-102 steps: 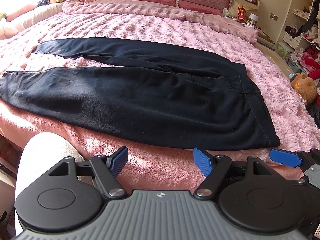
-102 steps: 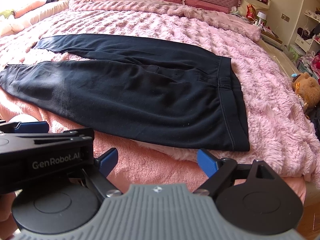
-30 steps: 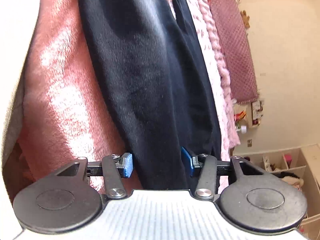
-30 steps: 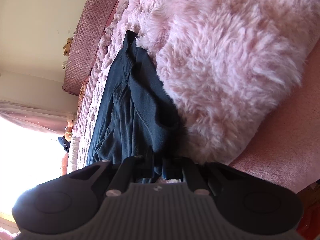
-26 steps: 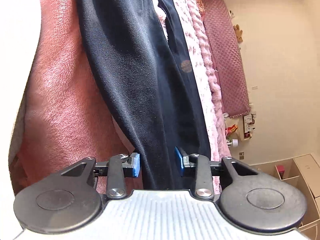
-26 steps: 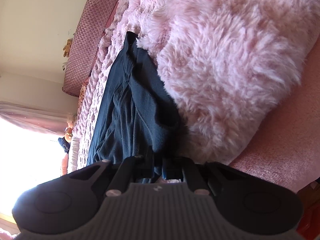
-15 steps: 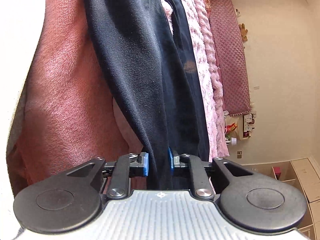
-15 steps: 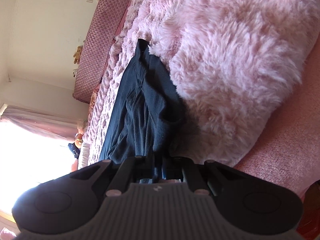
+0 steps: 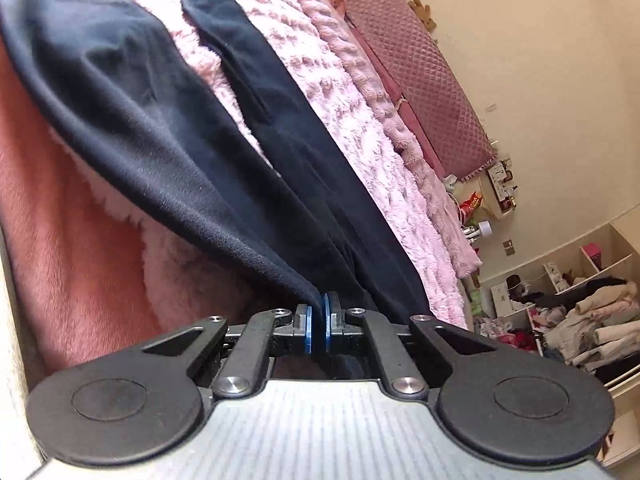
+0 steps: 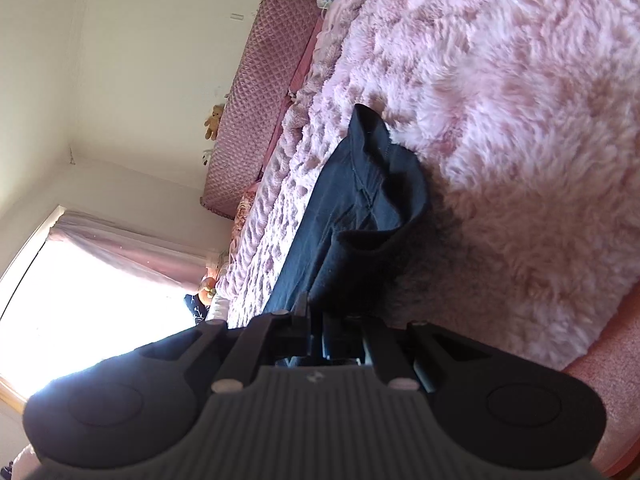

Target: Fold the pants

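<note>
Left tongs [image 9: 317, 322]: blue pads pressed nearly together at lower centre of the left wrist view, pinching an edge of the black fabric between them.
Right tongs [image 10: 316, 336]: drawn in narrow at lower centre of the right wrist view, in shadow, with dark cloth bunched right at the tips; gripping that cloth.
Pants [image 9: 168, 128]: black, spread over the bed; in the left wrist view running from upper left down to the pads, one leg broad along the left, the other a narrower band through the centre, with a strip of pink fur showing between them in the upper part.
Pants, right wrist view [image 10: 360, 208]: a dark band from frame centre down to the tongs, its end by the fluffy cover lifted and curled into a loose fold.
Blanket [image 9: 360, 112]: pale pink and fluffy, under the pants, filling the centre of the left wrist view and the right half of the right wrist view.
Bed edge [image 9: 60, 216]: darker salmon plush, along the left of the left wrist view.
Headboard [image 10: 256, 92]: quilted mauve, upper centre of the right wrist view; small plush bear [image 10: 214, 121] just beside it.
Shelves [image 9: 576, 296]: cluttered with clothes and small things, right of the left wrist view.
Window [image 10: 92, 304]: bright, pink curtain above, lower left of the right wrist view.
</note>
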A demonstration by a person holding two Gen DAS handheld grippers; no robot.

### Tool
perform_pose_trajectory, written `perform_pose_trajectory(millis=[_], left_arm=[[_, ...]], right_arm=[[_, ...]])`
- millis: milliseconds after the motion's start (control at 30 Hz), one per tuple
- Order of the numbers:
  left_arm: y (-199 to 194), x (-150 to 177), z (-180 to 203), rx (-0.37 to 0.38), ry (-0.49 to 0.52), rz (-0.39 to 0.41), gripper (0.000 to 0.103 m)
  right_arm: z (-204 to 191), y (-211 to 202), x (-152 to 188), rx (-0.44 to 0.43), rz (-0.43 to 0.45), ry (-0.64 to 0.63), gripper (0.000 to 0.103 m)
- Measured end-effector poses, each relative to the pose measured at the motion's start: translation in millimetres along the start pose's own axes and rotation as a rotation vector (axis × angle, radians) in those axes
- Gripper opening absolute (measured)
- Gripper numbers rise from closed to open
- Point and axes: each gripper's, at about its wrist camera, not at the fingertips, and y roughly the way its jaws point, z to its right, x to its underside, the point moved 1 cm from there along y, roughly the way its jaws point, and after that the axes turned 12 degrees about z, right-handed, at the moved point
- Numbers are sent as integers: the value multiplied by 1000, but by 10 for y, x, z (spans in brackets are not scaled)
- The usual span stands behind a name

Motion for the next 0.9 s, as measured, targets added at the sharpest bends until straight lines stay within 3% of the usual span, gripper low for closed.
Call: perform_pose_trajectory(millis=[267,567,767,900], left_arm=[[235,-135,390,38,150,67,5],[973,-337,659,74,268,81,5],[1366,-378,803,94,315,109,5],[1571,-457,857,101,302,106,5]], right_arm=[[-153,248,-150,-40,-14,-63,0],[-244,934,-489,-45,-61,-166,0],[-115,1443,-693,-48,-28,-34,0],[-244,1776,-824,-20,-12,-92,0]])
